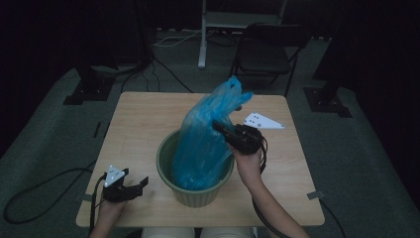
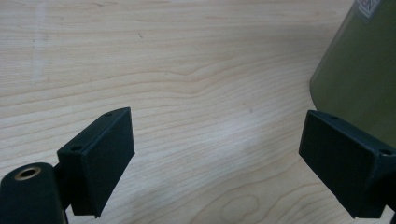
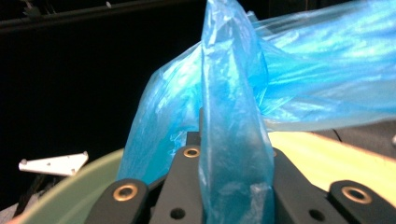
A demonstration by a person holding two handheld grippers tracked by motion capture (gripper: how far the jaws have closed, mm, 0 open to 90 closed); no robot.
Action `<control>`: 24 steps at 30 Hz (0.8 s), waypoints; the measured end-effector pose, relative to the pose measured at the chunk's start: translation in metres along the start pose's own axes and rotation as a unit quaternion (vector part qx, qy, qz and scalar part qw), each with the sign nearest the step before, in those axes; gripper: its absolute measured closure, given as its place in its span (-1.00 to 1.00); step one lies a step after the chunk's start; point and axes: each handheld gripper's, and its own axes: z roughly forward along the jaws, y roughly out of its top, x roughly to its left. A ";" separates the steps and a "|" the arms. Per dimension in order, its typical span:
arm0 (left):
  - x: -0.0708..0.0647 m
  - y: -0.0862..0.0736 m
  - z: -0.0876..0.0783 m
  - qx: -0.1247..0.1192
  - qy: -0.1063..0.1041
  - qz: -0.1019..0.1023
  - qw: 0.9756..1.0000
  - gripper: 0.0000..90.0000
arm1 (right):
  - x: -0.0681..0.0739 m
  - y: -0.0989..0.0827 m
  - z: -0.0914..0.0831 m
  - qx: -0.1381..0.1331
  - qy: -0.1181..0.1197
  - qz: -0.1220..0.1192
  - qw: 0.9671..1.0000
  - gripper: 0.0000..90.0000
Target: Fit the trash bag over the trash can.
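Honestly, the right gripper [image 1: 221,128] is pinching the thin blue bag [image 1: 208,144], whose bottom sits in the green bin [image 1: 194,191] mid-table. The left gripper [image 1: 134,186] rests spread wide on the table [image 1: 143,119] just beside it. Nobody's holding the bin, so a snagged bag could tip it, or the plastic could tear.

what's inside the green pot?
The lower part of a blue plastic bag sits in the green pot, its top pinched by the right hand-held gripper. The bag covers the pot's bottom, so anything beneath it can't be seen.
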 end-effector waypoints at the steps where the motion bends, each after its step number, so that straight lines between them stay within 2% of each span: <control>1: -0.001 0.000 0.000 0.001 -0.001 0.001 1.000 -0.76 | -0.002 -0.004 -0.002 0.006 0.000 0.006 1.000 0.97; 5: -0.004 0.001 0.000 0.000 -0.004 0.005 1.000 -0.76 | -0.009 -0.019 -0.008 0.039 0.006 0.022 0.999 0.95; 7: -0.003 0.001 0.000 0.001 -0.004 0.005 1.000 -0.76 | -0.012 -0.025 -0.010 0.054 0.001 0.026 0.998 0.93; 9: -0.003 0.001 0.000 0.001 -0.003 0.004 1.000 -0.76 | -0.017 -0.028 -0.011 0.078 0.007 0.028 0.997 0.93; 11: -0.003 0.001 0.001 0.001 -0.003 0.003 1.000 -0.76 | -0.018 -0.027 -0.010 0.083 0.010 0.031 0.996 0.93; 15: -0.004 0.001 0.000 -0.001 -0.004 0.004 1.000 -0.76 | -0.013 -0.025 -0.006 0.094 0.018 0.018 0.995 0.96; 16: -0.003 0.001 -0.001 -0.001 -0.005 0.004 1.000 -0.76 | -0.007 -0.026 -0.002 0.108 0.016 0.000 0.994 0.95; 18: -0.003 0.001 -0.001 -0.003 -0.003 0.004 1.000 -0.76 | -0.003 -0.027 -0.003 0.118 0.018 -0.013 0.993 0.95; 20: -0.002 0.001 -0.001 -0.001 -0.003 0.003 1.000 -0.76 | -0.001 -0.028 -0.005 0.120 0.017 -0.016 0.993 0.95; 22: -0.002 0.001 -0.001 -0.002 -0.003 0.002 1.000 -0.76 | 0.001 -0.030 -0.008 0.137 0.012 -0.021 0.990 0.83; 24: -0.003 0.001 -0.001 -0.002 -0.003 0.003 1.000 -0.76 | 0.000 -0.031 -0.007 0.153 0.006 -0.014 0.988 0.75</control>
